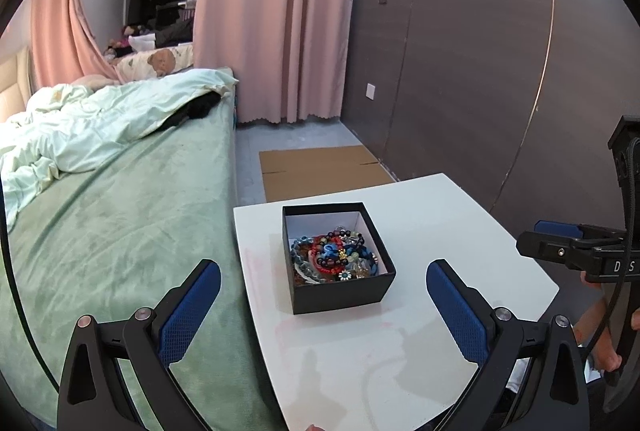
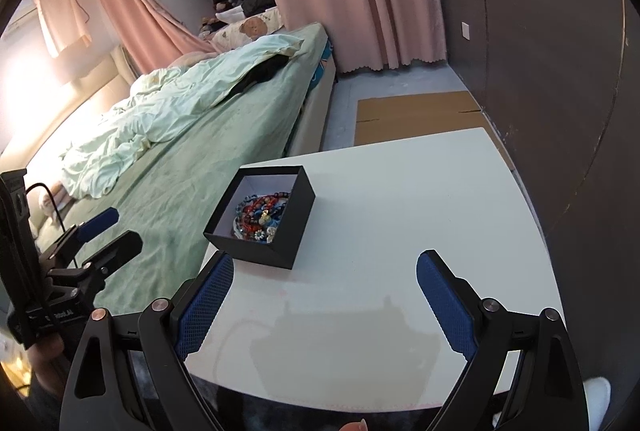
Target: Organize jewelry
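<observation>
Black box [image 1: 338, 287] of tangled beads [image 1: 334, 255] sits on the white table [image 1: 460, 231] ahead of me, my left gripper [image 1: 323, 279] and right gripper [image 2: 325, 273] both spread wide, holding nothing.

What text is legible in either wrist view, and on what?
"D S": white letters on the right gripper body, left wrist view; the rest is cut off.
White print on the left gripper body, right wrist view: too blurred to read.
Black box, white table: no text.
</observation>
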A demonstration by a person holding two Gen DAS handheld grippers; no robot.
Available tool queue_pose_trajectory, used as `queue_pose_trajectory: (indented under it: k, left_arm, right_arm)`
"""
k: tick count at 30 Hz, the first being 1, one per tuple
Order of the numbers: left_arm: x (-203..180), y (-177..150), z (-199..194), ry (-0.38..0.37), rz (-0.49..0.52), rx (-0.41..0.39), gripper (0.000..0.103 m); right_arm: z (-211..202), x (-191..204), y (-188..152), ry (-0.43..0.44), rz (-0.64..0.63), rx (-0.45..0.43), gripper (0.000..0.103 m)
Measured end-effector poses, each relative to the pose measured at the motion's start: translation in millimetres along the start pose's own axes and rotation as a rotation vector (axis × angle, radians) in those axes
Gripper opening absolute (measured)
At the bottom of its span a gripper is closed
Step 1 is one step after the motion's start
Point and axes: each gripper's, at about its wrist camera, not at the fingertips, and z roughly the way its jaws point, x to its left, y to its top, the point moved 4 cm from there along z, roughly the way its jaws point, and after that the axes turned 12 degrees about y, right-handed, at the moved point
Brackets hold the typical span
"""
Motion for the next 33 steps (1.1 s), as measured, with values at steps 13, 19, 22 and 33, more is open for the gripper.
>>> queue_pose_trajectory:
  k: [13,19,22,33]
  left_arm:
    - [0,0,-4,-0.01,0.012,-0.011,0.103]
    - [-1,3,-2,-0.021,0.021,-0.016,0.103]
    - [0,3,-2,-0.021,0.016,-0.015,0.103]
    - [2,3,-1,-0.021,0.014,-0.012,0.103]
  right_arm:
    - [-9,-2,3,-0.017,-0.005,-0.041,0.093]
    - [-6,-10,5,-0.019,0.04,-0.044,0.093]
    - [-5,-9,6,-0.026,0.022,-0.041,0.093]
    - [-3,-4,3,-0.035,-0.006,-0.031,0.093]
